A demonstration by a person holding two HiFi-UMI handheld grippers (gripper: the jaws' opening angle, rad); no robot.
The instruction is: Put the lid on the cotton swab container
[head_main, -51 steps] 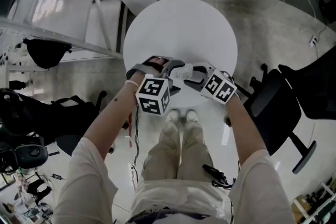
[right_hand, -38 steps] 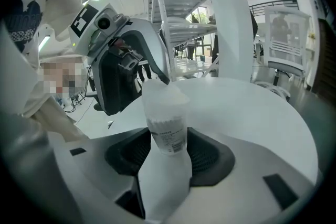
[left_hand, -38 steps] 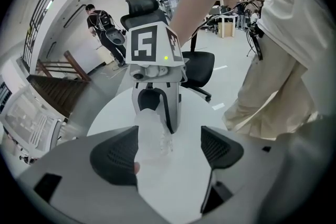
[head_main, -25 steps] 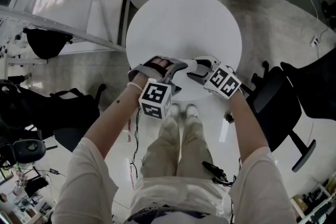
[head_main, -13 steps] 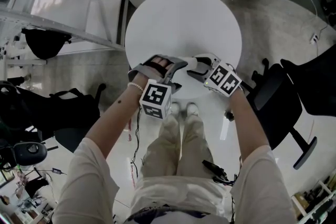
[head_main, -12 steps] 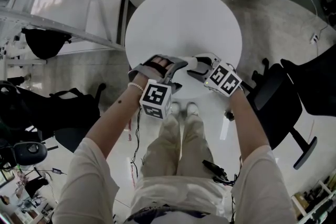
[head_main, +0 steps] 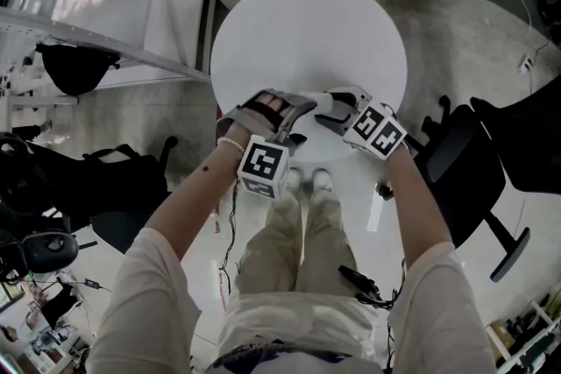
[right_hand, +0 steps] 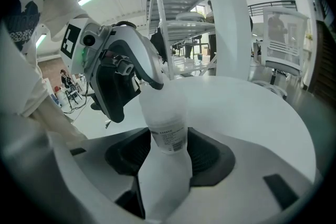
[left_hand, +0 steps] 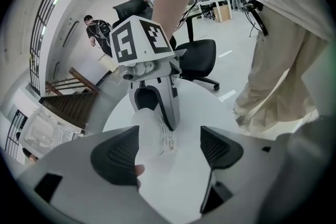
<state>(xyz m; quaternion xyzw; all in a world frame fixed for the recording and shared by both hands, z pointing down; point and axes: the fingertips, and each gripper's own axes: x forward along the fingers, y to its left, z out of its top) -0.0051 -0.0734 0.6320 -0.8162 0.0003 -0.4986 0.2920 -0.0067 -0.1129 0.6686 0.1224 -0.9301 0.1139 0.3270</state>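
Note:
Over the near edge of the round white table (head_main: pixel 307 31) my two grippers meet tip to tip. The right gripper (right_hand: pixel 168 152) is shut on the cotton swab container (right_hand: pixel 169 136), a frosted white cylinder with a small printed label, gripped low on its body and tilted up and away. The left gripper (left_hand: pixel 168 152) comes at it from the opposite side, and the white lid (left_hand: pixel 168 181) on the container's top fills the gap from one pad to the other. In the right gripper view the left gripper (right_hand: pixel 139 99) sits around the lid (right_hand: pixel 163 96).
A black office chair (head_main: pixel 456 162) stands right of the table and dark bags (head_main: pixel 79 83) lie on the floor to the left. A steel stair frame (head_main: pixel 105 13) runs along the far left. Two people (left_hand: pixel 97 29) stand in the distance.
The left gripper has rolled a little about the lid, and its marker cube has tipped slightly. Both hands stay where they were, with the container still in the right jaws.

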